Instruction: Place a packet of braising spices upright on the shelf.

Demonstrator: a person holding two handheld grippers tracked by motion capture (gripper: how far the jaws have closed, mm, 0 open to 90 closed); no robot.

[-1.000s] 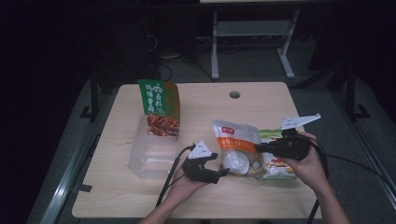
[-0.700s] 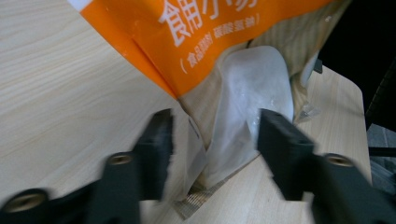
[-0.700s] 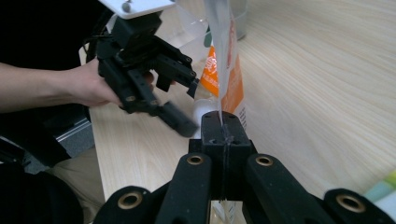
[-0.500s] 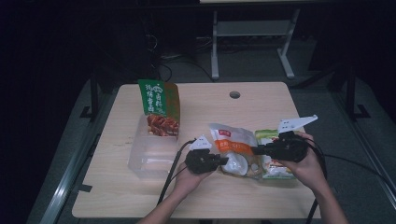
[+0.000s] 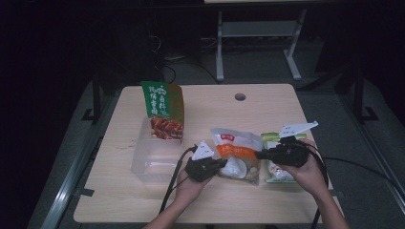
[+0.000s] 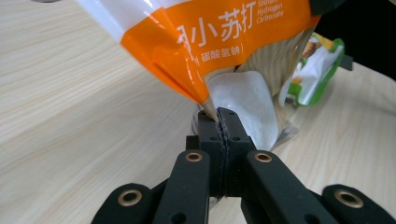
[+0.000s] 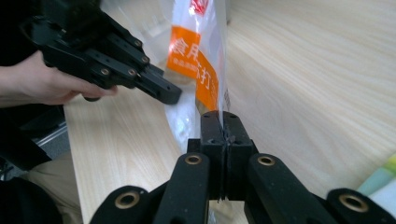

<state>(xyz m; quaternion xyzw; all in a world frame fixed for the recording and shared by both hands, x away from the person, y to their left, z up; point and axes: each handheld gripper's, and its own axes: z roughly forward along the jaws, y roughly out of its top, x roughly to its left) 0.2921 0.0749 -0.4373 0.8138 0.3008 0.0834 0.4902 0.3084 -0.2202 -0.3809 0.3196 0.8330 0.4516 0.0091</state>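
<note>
An orange-and-white bag [image 5: 237, 151] of white powder lies between my two grippers at the table's front right. My left gripper [image 5: 223, 162] is shut on the bag's left edge. In the left gripper view its jaws, which have just been closing, meet on the clear film [image 6: 243, 100] at the left gripper [image 6: 223, 119]. My right gripper [image 5: 260, 154] pinches the opposite edge. In the right gripper view the right gripper [image 7: 223, 120] clamps the bag [image 7: 198, 60]; its jaws have eased open a hair and still grip. The left gripper [image 7: 164, 94] shows beyond.
A green pouch [image 5: 273, 172] lies under my right hand, right of the bag. A clear plastic tub [image 5: 152, 164] stands to the left, with a tall green-and-red snack bag [image 5: 163, 109] upright at its far end. A cable hole [image 5: 240, 97] is in the table's far side.
My left gripper's jaws have closed on the bag's left edge; a second ago they stood open beside it. The right gripper has kept its hold and barely moved.
</note>
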